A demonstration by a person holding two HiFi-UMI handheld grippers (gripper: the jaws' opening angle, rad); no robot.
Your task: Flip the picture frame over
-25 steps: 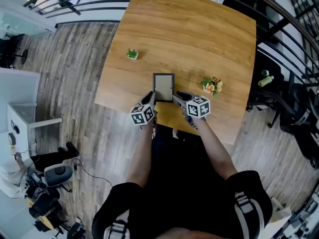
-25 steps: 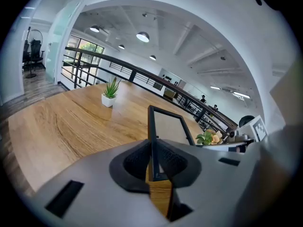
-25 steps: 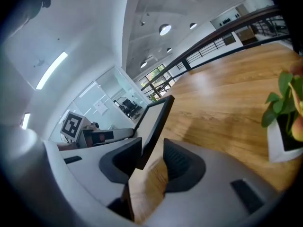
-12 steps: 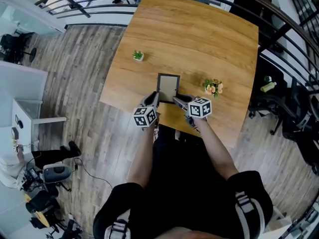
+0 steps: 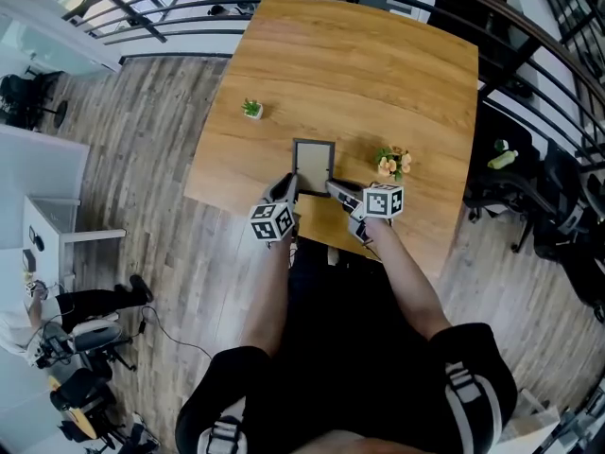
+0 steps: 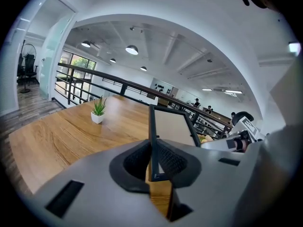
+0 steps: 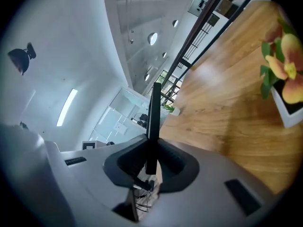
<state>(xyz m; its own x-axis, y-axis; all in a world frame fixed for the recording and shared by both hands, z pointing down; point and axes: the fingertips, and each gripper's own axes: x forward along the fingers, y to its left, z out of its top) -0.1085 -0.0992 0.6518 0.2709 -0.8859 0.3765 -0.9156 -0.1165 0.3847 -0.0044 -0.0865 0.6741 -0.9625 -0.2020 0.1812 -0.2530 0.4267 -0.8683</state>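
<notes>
**Between left claw (image 5: 286, 189) and right claw (image 5: 337, 189): picture frame (image 5: 313, 165) held by its near end**

Straight ahead of both claws, the frame reaches away from the person. Its long axis runs along the line the claws point, above the near part of the desk (image 5: 359, 64). The left claw is clamped on the frame's left long edge, just above the near corner, and bare wood shows under that corner. The right claw's jaws have just been closing, and the right gripper view shows the frame edge-on between the pads, which appear to press on it. Whether the far end rests on the desk I cannot tell.

Neither hand is nearer, since each holds one side of the same short end. From that hold, I judge the flip would most easily go end over end, tipping forward about the far short edge. Rolling it about the long axis would cross the arms. A pot of flowers (image 5: 392, 163) stands just right of the right claw, outside that forward path.
</notes>
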